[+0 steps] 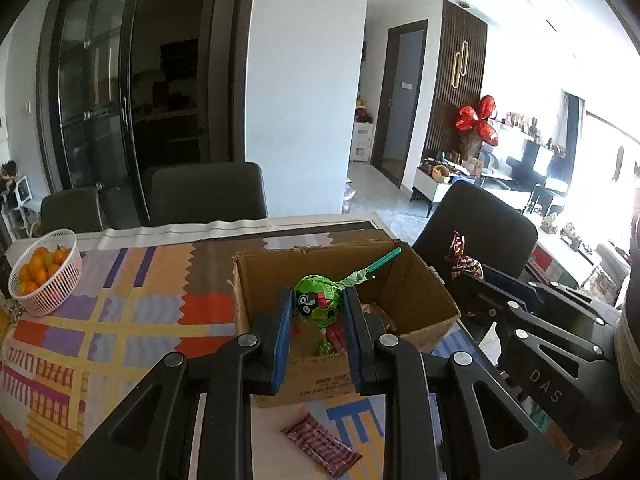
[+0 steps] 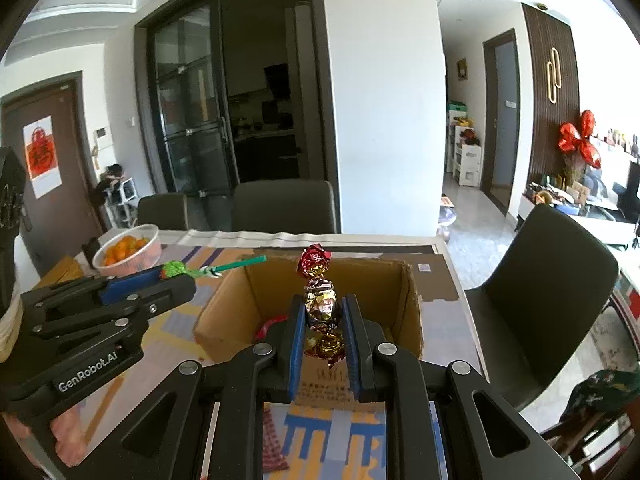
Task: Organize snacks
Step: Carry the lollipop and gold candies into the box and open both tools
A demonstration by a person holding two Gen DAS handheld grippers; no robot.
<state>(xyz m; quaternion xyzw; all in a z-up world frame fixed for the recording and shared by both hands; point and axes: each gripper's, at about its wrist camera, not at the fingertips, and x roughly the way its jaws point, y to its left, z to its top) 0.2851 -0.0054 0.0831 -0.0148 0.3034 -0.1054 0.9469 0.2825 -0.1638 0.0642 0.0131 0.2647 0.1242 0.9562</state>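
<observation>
Snacks are held over the cardboard box [image 1: 416, 276]: a green lollipop [image 1: 317, 300] is clamped between the fingers of the left gripper [image 1: 318, 312], and to its right a foil-wrapped candy [image 2: 323, 304] is pinched by the right gripper [image 2: 323, 320]. More wrappers are seen inside the box below both grippers.

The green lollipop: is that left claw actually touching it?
Touching. In the left wrist view the left gripper has both blue pads pressed against the lollipop head, holding it above the box.
</observation>
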